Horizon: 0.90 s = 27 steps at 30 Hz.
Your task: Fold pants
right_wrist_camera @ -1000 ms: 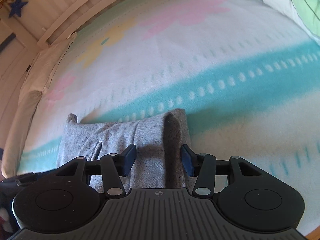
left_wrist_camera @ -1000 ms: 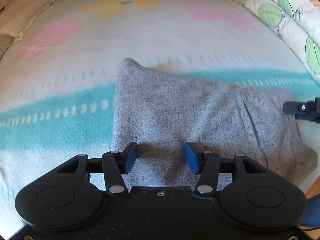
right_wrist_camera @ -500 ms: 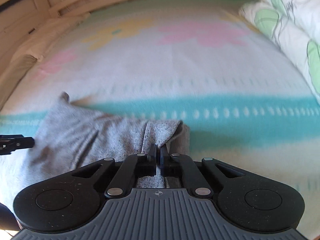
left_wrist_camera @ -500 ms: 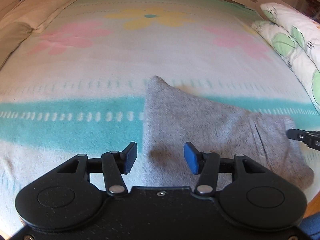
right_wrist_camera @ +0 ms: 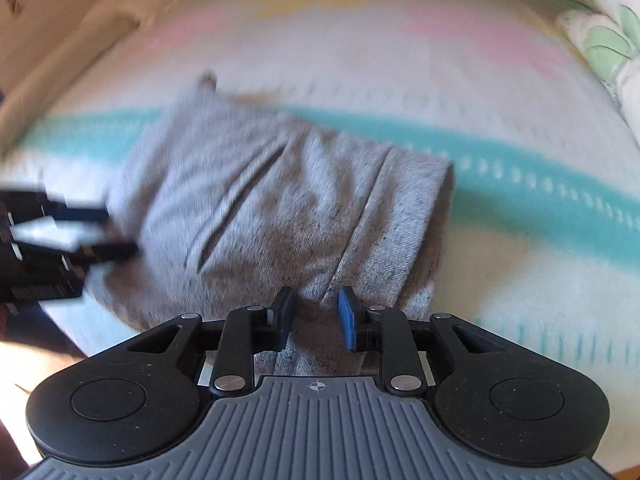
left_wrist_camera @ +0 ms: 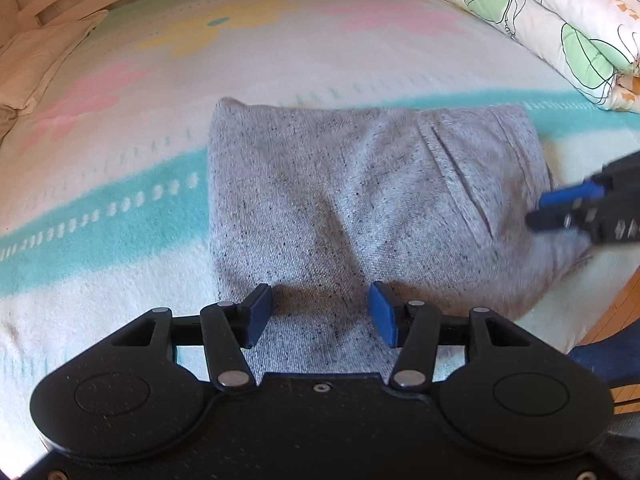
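The grey speckled pants [left_wrist_camera: 360,200] lie folded into a compact rectangle on the bed's pastel blanket [left_wrist_camera: 120,140]. My left gripper [left_wrist_camera: 320,312] hangs open over the near edge of the bundle, its blue pads well apart and nothing pinched. In the right wrist view the same pants [right_wrist_camera: 280,208] show a pocket slit and a thick folded edge on the right. My right gripper [right_wrist_camera: 316,312] stands over the near right end, its jaws opening, with a narrow gap and cloth beneath but not pressed. Each gripper appears blurred at the other view's edge: the right gripper [left_wrist_camera: 560,210], the left gripper [right_wrist_camera: 96,232].
A rolled white quilt [left_wrist_camera: 560,24] with green leaf prints lies at the far right. A beige pillow [left_wrist_camera: 36,68] sits at the far left by the wooden bed frame [right_wrist_camera: 60,20]. The bed's near right edge and wooden floor [left_wrist_camera: 624,304] show beyond the pants.
My right gripper closed on the pants' right edge, then let go and its jaws parted again while it rolled. The left gripper stayed open and drifted sideways over the near edge.
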### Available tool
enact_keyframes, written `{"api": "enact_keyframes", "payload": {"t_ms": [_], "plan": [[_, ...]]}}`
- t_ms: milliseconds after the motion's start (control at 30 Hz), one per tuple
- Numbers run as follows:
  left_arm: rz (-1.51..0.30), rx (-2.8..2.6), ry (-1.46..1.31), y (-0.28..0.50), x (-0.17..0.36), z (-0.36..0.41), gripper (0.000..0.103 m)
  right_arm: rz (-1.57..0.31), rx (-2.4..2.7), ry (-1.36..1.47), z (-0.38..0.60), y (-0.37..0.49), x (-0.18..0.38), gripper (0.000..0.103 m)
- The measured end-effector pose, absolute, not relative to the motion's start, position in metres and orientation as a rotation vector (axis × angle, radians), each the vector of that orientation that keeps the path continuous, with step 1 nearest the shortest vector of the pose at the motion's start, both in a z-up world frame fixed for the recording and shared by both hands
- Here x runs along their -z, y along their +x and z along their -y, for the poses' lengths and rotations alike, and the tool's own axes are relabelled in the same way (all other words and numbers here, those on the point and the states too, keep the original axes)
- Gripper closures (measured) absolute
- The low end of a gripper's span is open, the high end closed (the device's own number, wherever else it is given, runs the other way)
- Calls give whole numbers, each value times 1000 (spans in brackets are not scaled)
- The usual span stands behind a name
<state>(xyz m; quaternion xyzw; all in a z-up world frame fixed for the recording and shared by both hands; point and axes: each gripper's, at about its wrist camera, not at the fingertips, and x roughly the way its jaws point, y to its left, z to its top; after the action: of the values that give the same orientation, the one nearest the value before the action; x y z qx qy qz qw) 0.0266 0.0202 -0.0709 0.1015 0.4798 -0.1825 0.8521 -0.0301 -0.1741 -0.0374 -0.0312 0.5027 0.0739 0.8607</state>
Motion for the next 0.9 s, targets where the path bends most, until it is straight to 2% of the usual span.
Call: {"api": "enact_keyframes", "payload": {"t_ms": [67,133,200,233,267,300,433,600,733,800,900], "plan": [[-1018,389,206,30,68,-21,44,-1037,-145,8,182,-27,31,77],[-1014,392,156,39,63,-27,44,-990,-108,134,199,-23,23,69],[-986,354,99,49,56,-38,44,-926,-61,226,215,-24,15,54],[-971,331,76,54,53,-44,44,-898,-36,260,222,-24,12,50],[-966,311,53,61,51,-50,43,-888,-22,280,227,-23,12,40],[-969,306,28,67,51,-55,39,-890,-14,304,232,-22,14,32],[-1025,285,-105,89,59,-75,35,-951,-13,391,245,-19,29,31],[-1070,223,-55,95,74,-76,35,-1007,34,362,250,-18,44,31],[-1087,208,-12,96,85,-70,25,-1046,16,488,260,-16,56,29],[-1092,202,-10,97,87,-69,23,-1044,10,516,261,-14,59,21],[-1104,198,-22,101,89,-67,21,-1044,-1,482,256,-12,59,16]]}}
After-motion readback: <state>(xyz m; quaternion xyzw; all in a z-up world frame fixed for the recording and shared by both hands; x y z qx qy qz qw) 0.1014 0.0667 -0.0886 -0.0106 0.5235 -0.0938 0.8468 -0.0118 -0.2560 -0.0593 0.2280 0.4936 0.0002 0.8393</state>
